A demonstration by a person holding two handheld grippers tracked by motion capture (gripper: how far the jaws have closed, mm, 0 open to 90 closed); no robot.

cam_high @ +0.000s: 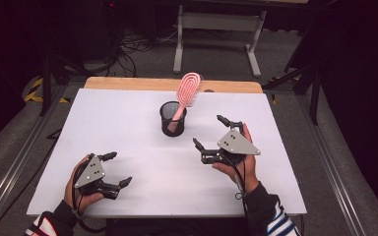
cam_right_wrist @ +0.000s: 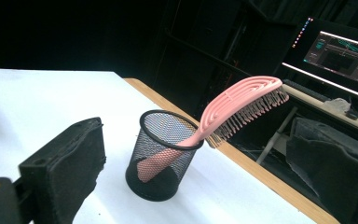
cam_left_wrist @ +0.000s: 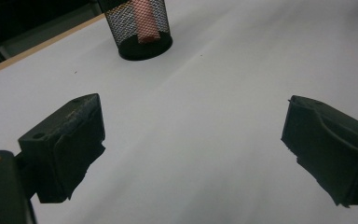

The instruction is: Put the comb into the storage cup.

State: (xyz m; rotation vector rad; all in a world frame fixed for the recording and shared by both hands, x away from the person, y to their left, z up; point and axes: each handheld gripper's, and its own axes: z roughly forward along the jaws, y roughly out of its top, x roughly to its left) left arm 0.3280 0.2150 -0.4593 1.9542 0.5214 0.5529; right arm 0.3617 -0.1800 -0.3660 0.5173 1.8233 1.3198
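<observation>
A pink hairbrush (cam_high: 187,90) (cam_right_wrist: 242,101) stands handle-down in a black mesh cup (cam_high: 173,118) (cam_right_wrist: 166,151) (cam_left_wrist: 139,28) near the middle of the white table (cam_high: 128,128), its head leaning over the rim toward the far edge. My right gripper (cam_high: 209,132) (cam_right_wrist: 196,177) is open, held just right of the cup with nothing between its jaws. My left gripper (cam_high: 119,169) (cam_left_wrist: 193,144) is open near the front left of the table, empty, well short of the cup.
A wooden strip (cam_high: 172,84) runs along the table's far edge. Beyond it stand a grey table frame (cam_high: 219,29) and cables on the floor. A lit monitor (cam_right_wrist: 340,51) sits far off in the right gripper view.
</observation>
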